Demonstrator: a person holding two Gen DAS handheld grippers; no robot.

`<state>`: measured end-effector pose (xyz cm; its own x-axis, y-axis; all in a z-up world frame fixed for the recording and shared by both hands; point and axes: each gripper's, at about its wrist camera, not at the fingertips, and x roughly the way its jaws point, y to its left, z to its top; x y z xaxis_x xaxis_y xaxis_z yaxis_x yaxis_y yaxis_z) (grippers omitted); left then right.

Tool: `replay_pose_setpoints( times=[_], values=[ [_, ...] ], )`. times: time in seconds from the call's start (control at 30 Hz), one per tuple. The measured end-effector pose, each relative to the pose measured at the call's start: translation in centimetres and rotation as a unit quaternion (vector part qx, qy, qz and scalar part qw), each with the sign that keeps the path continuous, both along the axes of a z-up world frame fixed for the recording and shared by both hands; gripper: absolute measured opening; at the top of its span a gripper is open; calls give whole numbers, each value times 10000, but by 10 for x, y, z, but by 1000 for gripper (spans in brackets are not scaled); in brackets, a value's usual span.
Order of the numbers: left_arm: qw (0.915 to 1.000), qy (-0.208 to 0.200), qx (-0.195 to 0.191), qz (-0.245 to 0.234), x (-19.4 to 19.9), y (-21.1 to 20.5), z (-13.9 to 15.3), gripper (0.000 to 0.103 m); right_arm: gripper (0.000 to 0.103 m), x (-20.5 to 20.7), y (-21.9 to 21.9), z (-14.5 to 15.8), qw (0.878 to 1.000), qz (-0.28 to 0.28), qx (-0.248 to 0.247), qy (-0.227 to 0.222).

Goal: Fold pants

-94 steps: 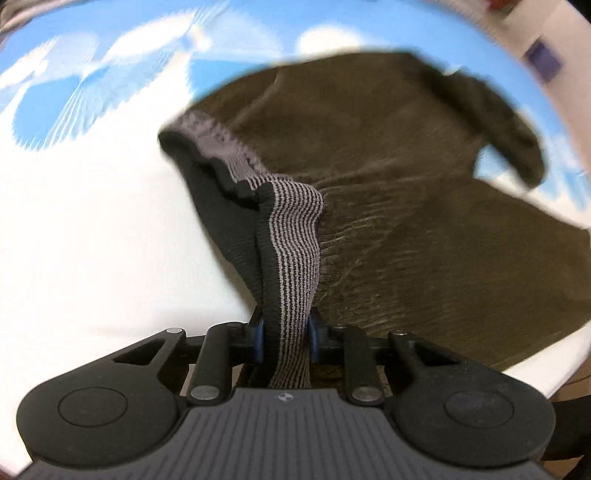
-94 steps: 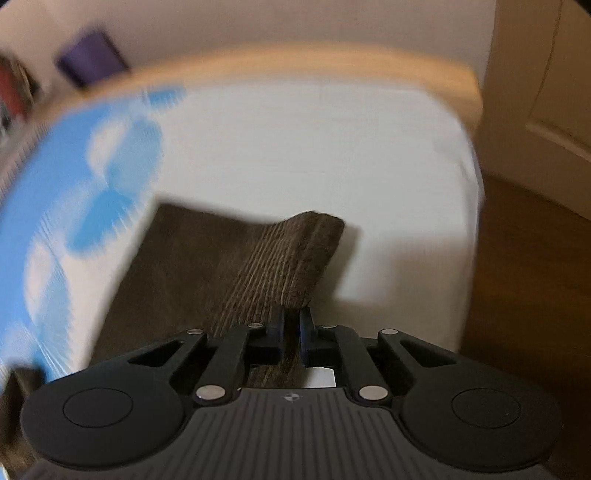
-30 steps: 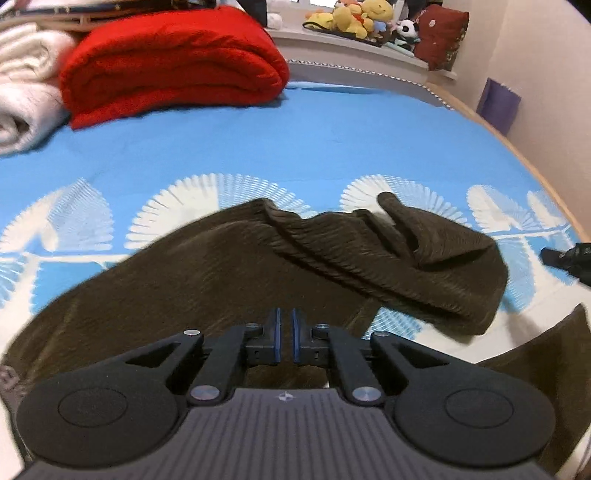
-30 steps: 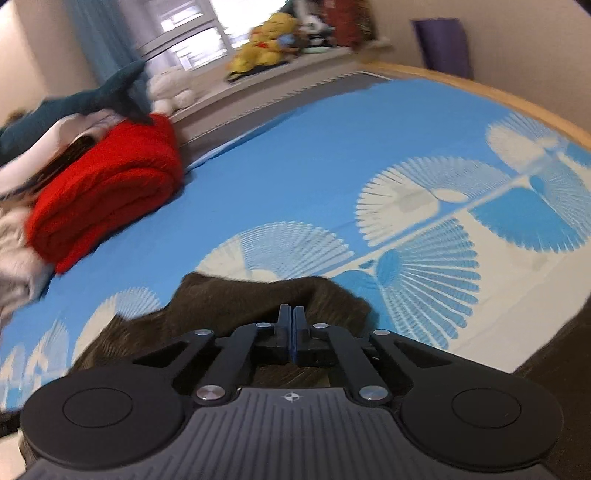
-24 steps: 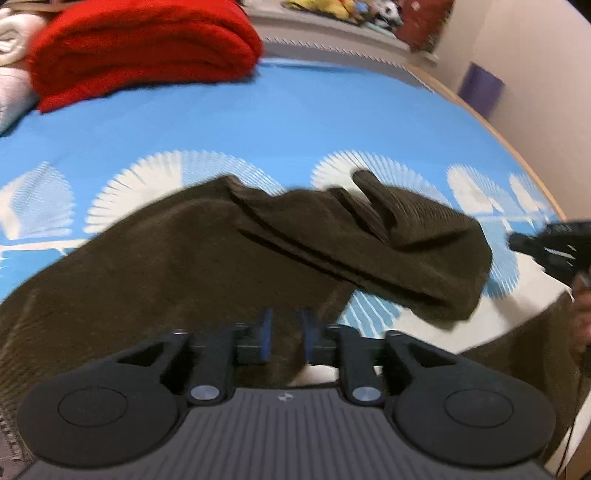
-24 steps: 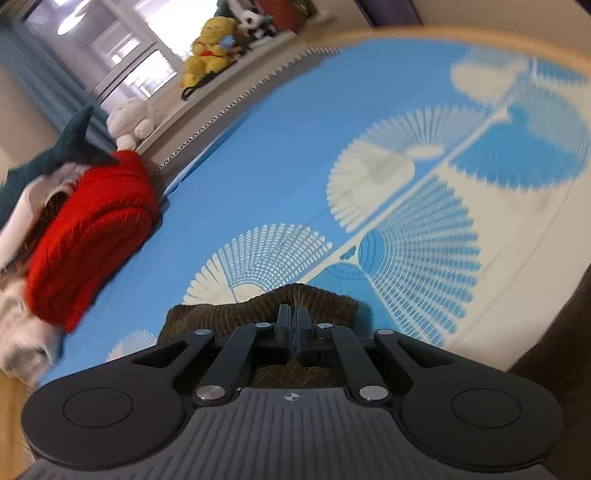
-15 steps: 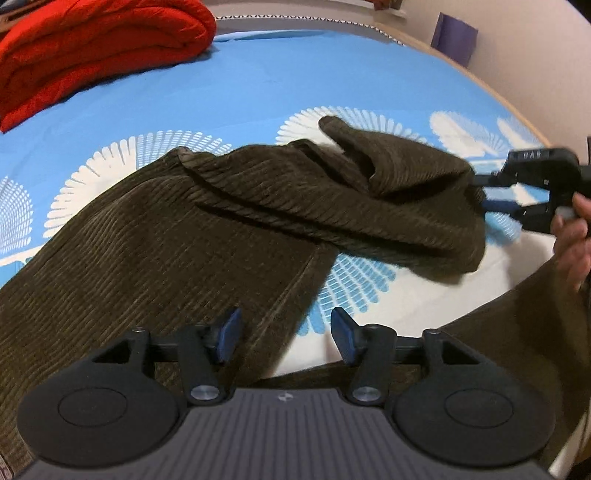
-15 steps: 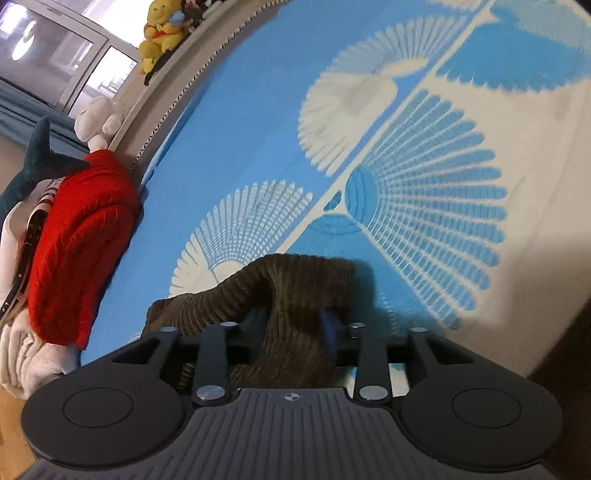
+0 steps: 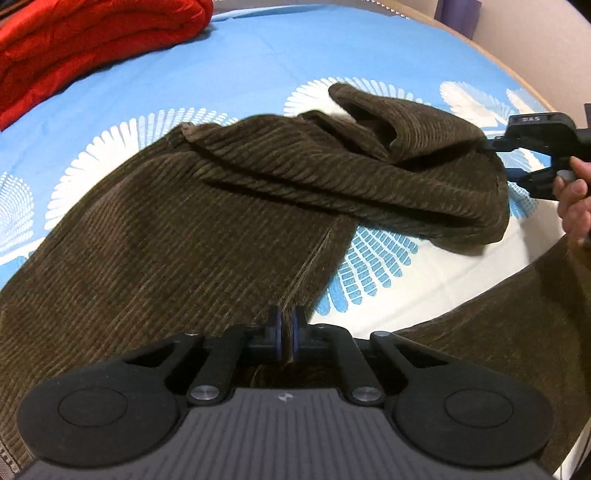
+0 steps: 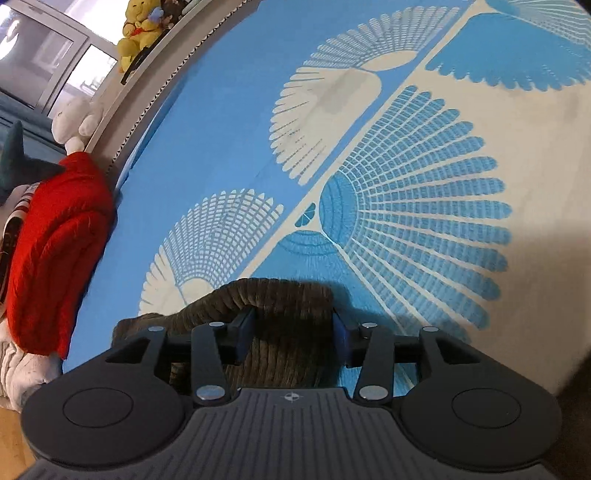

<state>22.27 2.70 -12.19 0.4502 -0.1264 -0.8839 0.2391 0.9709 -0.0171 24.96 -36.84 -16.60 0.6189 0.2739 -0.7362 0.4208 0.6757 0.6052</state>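
Corduroy pants (image 9: 192, 236), dark brown, lie spread on the bed (image 9: 280, 55), one leg doubled back across the other. Left gripper (image 9: 285, 334) is pinched tight on the inner-leg edge, probably to lift it for a fold. Right gripper (image 10: 291, 332) straddles the bunched leg end, jaws opening, pads seemingly clear of it. Blue fan-print sheet; red blanket (image 9: 85, 40) and soft toys (image 10: 140, 26) beyond

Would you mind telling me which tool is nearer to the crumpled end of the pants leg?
Right. The right tool straddles the crumpled leg end, its jaws opening around it. The left tool is shut on the pants at the inner edge, well away from that end.
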Motion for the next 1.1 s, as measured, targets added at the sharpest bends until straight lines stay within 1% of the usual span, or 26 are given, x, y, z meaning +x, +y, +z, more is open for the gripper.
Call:
replay_pose_setpoints(
  times=[0.07, 0.1, 0.13, 0.2, 0.27, 0.3, 0.33, 0.37, 0.4, 0.43, 0.47, 0.5, 0.53, 0.57, 0.6, 0.63, 0.67, 0.73, 0.83, 0.9, 0.93, 0.97, 1.0, 1.03, 1.07, 1.1],
  values=[
    [10000, -13, -7, 32, -1, 4, 5, 5, 40, 4, 1, 2, 10000, -5, 1, -53],
    [10000, -29, 12, 42, -2, 6, 7, 5, 31, 4, 1, 5, 10000, 15, 16, -93],
    [10000, -46, 31, 46, -2, 7, 8, 5, 20, 5, 1, 9, 9998, 61, 88, -193],
    [9999, -70, 79, 56, -2, 10, 10, 5, 14, 12, 3, 23, 9977, 183, 331, -571],
    [9999, -78, 109, 77, -2, 12, 12, 4, 13, 8, 0, 54, 9924, 163, 353, -1171],
    [9999, -78, 124, 63, -2, 13, 13, 4, 13, 0, -6, 74, 9864, -109, 297, -1610],
    [9999, -74, 149, 29, -3, 13, 13, 4, 12, -10, -13, 92, 9786, -507, 118, -1992],
    [9999, -59, 149, -52, -4, 13, 14, 4, 12, -26, -21, 111, 9648, -1086, -317, -2373],
    [9998, -18, 105, -196, -6, 12, 14, 4, 12, -38, -25, 121, 9540, -1504, -847, -2452],
    [9993, 22, 139, -333, -8, 11, 14, 4, 12, -44, -27, 122, 9472, -1797, -1441, -2228],
    [9986, 67, 218, -475, -10, 9, 13, 4, 12, -43, -29, 117, 9462, -1938, -1862, -1802],
    [9977, 132, 239, -625, -13, 7, 12, 4, 13, -37, -35, 101, 9521, -1901, -2151, -1051],
    [9967, 212, 216, -748, -15, 7, 11, 4, 13, -29, -44, 78, 9617, -1692, -2135, -300],
    [9960, 263, 213, -829, -16, 7, 10, 4, 13, -28, -53, 58, 9694, -1614, -1847, 95],
    [9952, 300, 210, -905, -18, 8, 11, 4, 15, -32, -66, 36, 9745, -1747, -1361, 360],
    [9941, 357, 136, -1012, -19, 9, 12, 4, 17, -37, -77, 21, 9735, -1950, -1043, 578],
    [9928, 423, 45, -1123, -21, 10, 13, 5, 17, -41, -87, 13, 9715, -2111, -876, 628],
    [9892, 493, -32, -1378, -25, 13, 16, 5, 19, -45, -98, 9, 9728, -2177, -677, 411],
    [9885, 480, -77, -1431, -31, 15, 16, 5, 19, -43, -103, 8, 9760, -1997, -805, 317],
    [9881, 480, -138, -1455, -31, 18, 13, 5, 12, -45, -107, 10, 9761, -1977, -858, 287],
    [9874, 484, -161, -1496, -33, 18, 12, 6, 11, -49, -109, 14, 9735, -2044, -981, 301],
    [9866, 490, -188, -1542, -34, 17, 12, 8, 11, -53, -110, 20, 9685, -2185, -1162, 298],
    [9859, 496, -229, -1583, -35, 19, 15, 8, 11, -55, -110, 23, 9644, -2285, -1291, 328],
    [9848, 495, -296, -1640, -34, 20, 17, 10, 11, -58, -110, 25, 9597, -2381, -1428, 442],
    [9838, 486, -416, -1675, -34, 25, 22, 16, 11, -60, -110, 22, 9558, -2482, -1460, 592],
    [9838, 466, -584, -1628, -32, 34, 28, 22, 13, -63, -112, 19, 9526, -2592, -1395, 774]
  ],
)
